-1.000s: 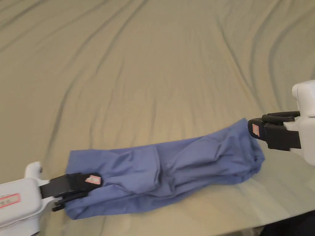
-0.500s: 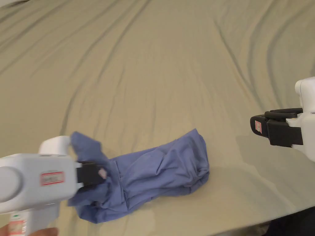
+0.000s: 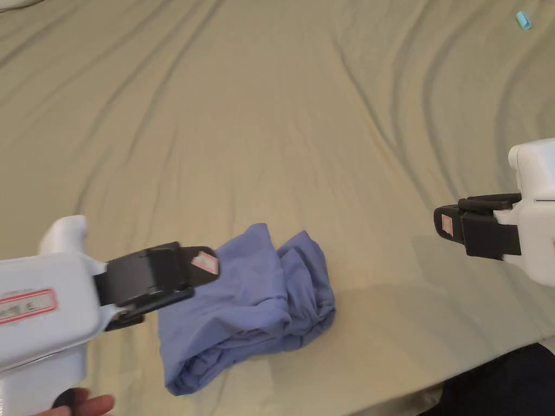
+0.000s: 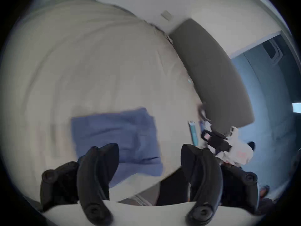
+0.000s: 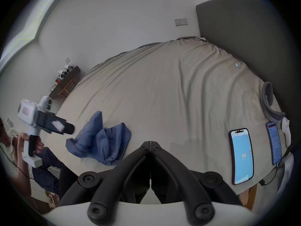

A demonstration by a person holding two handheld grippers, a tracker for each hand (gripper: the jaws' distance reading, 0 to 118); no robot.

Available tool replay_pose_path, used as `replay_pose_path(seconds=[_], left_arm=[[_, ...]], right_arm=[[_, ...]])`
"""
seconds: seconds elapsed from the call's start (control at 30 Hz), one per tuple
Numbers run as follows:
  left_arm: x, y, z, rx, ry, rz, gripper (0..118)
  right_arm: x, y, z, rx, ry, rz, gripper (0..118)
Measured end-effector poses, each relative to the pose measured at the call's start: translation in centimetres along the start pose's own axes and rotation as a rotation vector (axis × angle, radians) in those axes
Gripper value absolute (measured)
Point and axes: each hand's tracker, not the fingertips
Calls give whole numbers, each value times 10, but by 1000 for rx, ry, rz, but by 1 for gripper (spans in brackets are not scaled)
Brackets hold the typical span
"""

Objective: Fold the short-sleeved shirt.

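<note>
The blue short-sleeved shirt (image 3: 255, 309) lies doubled over in a short, rumpled bundle near the bed's front edge; it also shows in the left gripper view (image 4: 117, 131) and the right gripper view (image 5: 104, 141). My left gripper (image 3: 208, 265) hovers just above the bundle's left side. Its jaws stand wide apart in its own view (image 4: 149, 148), with nothing between them. My right gripper (image 3: 444, 225) hangs well off to the right of the shirt, apart from it. Its jaws meet tip to tip (image 5: 150, 142) and hold nothing.
The beige bed sheet (image 3: 282, 135) stretches wide and wrinkled behind the shirt. Two lit phones (image 5: 241, 156) (image 5: 275, 143) lie at the bed's right edge by the grey headboard (image 5: 244, 33). A small blue object (image 3: 523, 20) sits far back right. A person's dark-clothed leg (image 3: 488, 384) is at the front edge.
The left gripper lifted the shirt's left end, carried it rightward over the rest and let go. The long strip is now a short bundle. The right gripper stayed shut, off the shirt.
</note>
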Motion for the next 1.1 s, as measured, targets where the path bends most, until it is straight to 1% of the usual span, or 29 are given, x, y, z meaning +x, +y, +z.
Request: replay_pose_path(seconds=[0.03,0.07,0.1,0.13,0.17,0.2,0.23,0.27,0.33,0.4,0.43,0.5,0.57,0.6,0.63,0.7,0.77,0.8,0.87,0.97,1.03,1.1], left_arm=[[-5,-3,8,29,96,-4,86],[-6,-4,11,65,175,2,75],[-5,-8,6,110,272,-27,26],[-1,-9,-8,98,325,-92,0],[3,-8,-25,51,350,-100,0],[6,-7,-44,30,284,-52,0],[11,-10,-63,-48,166,-59,0],[18,-13,-82,-96,86,-64,0],[39,-23,-129,-178,83,-114,0],[55,-37,-169,-259,144,-200,0],[58,-42,-184,-289,100,-187,0],[59,-45,-196,-297,20,-123,0],[72,-46,-199,-282,34,-157,0],[71,-44,-197,-275,52,-207,0],[72,-43,-197,-277,53,-208,0],[71,-37,-190,-262,42,-179,0],[75,-33,-171,-222,-24,-162,0],[81,-31,-153,-198,-73,-189,0],[85,-29,-112,-140,-114,-243,0],[74,-28,-42,-18,-35,-300,0],[55,-31,2,51,49,-300,0],[30,-34,30,91,119,-259,0]], right_arm=[[0,-1,0,3,4,0,2],[0,0,0,5,9,0,2],[-1,0,-1,5,13,2,2],[-2,0,-2,4,16,6,2],[-3,0,-2,2,16,10,2],[-4,0,-3,-2,14,17,2],[-4,0,-3,-4,11,19,2],[-3,-1,-3,-6,9,17,2],[-3,-2,-3,-15,6,12,2],[-1,-3,-4,-24,-9,14,2],[-1,-4,-4,-28,-16,17,2],[1,-4,-5,-35,-24,17,2],[1,-5,-7,-41,-29,15,2],[1,-4,-8,-44,-26,16,2],[0,-4,-9,-44,-27,17,2],[-4,-3,-12,-46,-21,19,2],[-10,-1,-12,-41,-12,21,2],[-16,1,-12,-39,-4,30,2],[-30,6,-11,-37,6,60,2],[-58,14,-11,-29,31,118,2],[-82,19,-15,-27,77,170,2],[-105,22,-26,-40,112,227,2]])
